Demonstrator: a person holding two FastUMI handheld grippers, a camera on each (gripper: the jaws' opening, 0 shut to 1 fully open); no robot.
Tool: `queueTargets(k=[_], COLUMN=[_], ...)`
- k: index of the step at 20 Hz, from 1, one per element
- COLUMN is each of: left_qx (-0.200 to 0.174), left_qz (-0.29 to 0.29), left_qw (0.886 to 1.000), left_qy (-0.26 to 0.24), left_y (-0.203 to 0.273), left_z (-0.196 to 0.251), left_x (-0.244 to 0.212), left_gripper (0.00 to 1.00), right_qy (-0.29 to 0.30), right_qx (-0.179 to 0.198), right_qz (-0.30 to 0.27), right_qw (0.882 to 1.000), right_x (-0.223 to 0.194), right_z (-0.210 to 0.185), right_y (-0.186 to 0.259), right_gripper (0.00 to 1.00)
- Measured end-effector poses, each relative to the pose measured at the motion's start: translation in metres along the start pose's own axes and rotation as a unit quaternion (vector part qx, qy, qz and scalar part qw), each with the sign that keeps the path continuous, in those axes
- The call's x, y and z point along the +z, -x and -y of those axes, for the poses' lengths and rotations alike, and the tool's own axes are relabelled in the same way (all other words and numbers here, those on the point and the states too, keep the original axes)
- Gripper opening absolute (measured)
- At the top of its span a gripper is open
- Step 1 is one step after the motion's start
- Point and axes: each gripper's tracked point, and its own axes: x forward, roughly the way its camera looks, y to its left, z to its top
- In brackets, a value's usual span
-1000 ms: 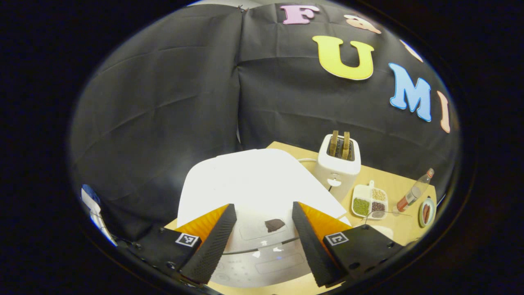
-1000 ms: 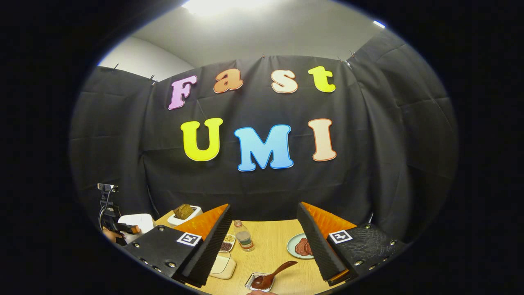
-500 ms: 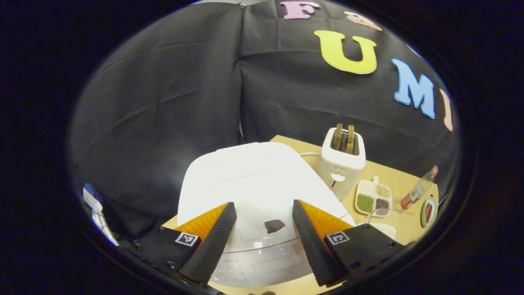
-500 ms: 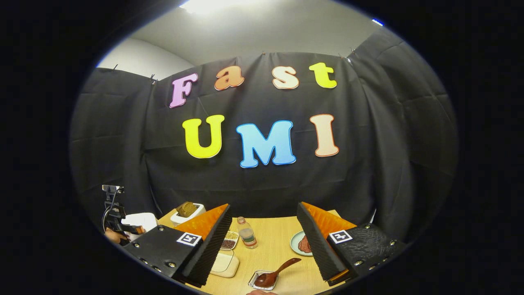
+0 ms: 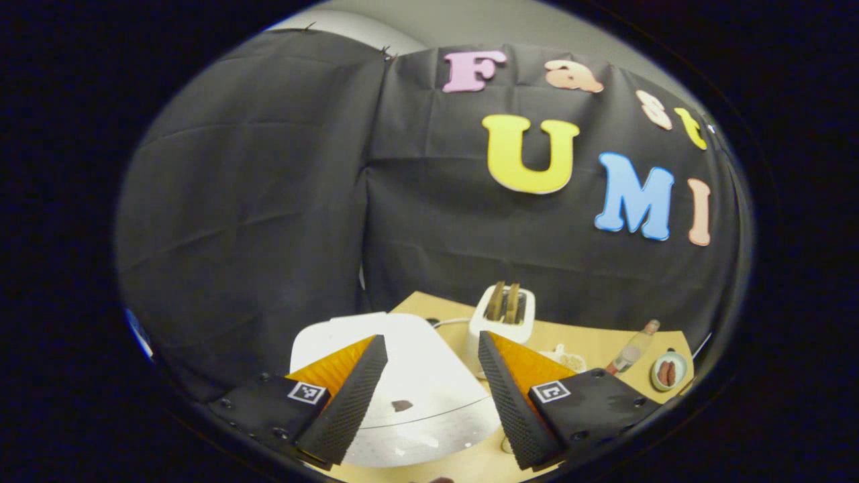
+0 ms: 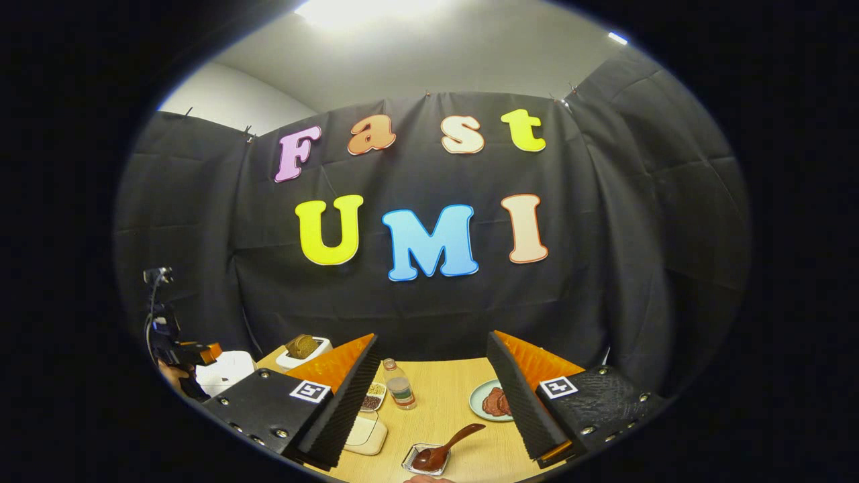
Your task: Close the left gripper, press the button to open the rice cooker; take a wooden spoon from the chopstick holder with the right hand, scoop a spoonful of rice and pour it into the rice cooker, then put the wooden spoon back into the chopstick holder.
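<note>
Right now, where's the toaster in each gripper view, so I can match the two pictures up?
Left gripper view: toaster stands right of centre, low, behind the rice cooker.
Right gripper view: toaster sits low at the left, by the left finger's tip.
Shared landmark: the bottle on the table.

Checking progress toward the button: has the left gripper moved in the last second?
Yes. The left gripper has pulled up and back: the white rice cooker and white toaster now look smaller and lower.
</note>
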Motion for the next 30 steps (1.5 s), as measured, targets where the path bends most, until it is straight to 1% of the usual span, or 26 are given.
queueTargets(k=[1,2,3,6,10,13,16,18,19,20,21,22,23,26,30], left_qx=[-0.017,-0.036,-0.052,-0.097,-0.136,-0.166,-0.174,-0.177,-0.176,-0.174,-0.172,-0.170,-0.173,-0.184,-0.212], left_qz=[0.023,0.040,0.056,0.082,0.086,0.122,0.122,0.116,0.117,0.119,0.120,0.120,0.124,0.137,0.141], left_qw=[1.000,0.998,0.997,0.992,0.987,0.978,0.977,0.977,0.977,0.977,0.978,0.978,0.977,0.973,0.967], left_qy=[-0.006,-0.008,-0.010,-0.008,0.004,0.000,-0.009,-0.006,-0.004,-0.006,-0.007,-0.008,-0.009,-0.026,-0.021], left_y=[0.011,0.023,0.039,0.071,0.106,0.133,0.140,0.140,0.140,0.142,0.141,0.137,0.136,0.129,0.128], left_z=[0.016,0.033,0.050,0.097,0.140,0.167,0.176,0.177,0.174,0.171,0.167,0.164,0.163,0.164,0.172], left_x=[0.020,0.037,0.053,0.084,0.098,0.112,0.106,0.104,0.104,0.105,0.105,0.105,0.106,0.108,0.108], left_gripper=[0.96,0.94,0.96,0.95,0.96,0.96,0.95,0.95,0.95,0.96,0.95,0.95,0.95,0.96,0.95], right_qy=[0.000,0.000,0.000,-0.001,-0.002,0.005,0.009,0.015,0.018,0.020,0.020,0.019,0.018,0.029,0.035], right_qx=[-0.002,-0.005,-0.007,-0.010,-0.010,-0.006,-0.001,0.001,0.000,0.000,0.000,0.000,-0.001,-0.011,-0.023], right_qz=[0.005,0.009,0.013,0.021,0.029,0.038,0.044,0.047,0.047,0.047,0.047,0.047,0.046,0.046,0.047], right_qw=[1.000,1.000,1.000,1.000,1.000,0.999,0.999,0.999,0.999,0.999,0.999,0.999,0.999,0.998,0.998], right_x=[0.003,0.007,0.009,0.018,0.025,0.031,0.034,0.034,0.033,0.033,0.032,0.032,0.031,0.030,0.029], right_z=[0.002,0.004,0.005,0.007,0.005,-0.005,-0.015,-0.020,-0.023,-0.026,-0.028,-0.031,-0.035,-0.039,-0.052], right_y=[0.000,0.001,0.002,0.003,0.006,0.006,0.008,0.008,0.008,0.008,0.009,0.009,0.008,0.004,0.003], right_gripper=[0.98,0.97,0.97,0.97,0.97,0.97,0.97,0.97,1.00,0.98,1.00,1.00,0.97,0.97,0.97])
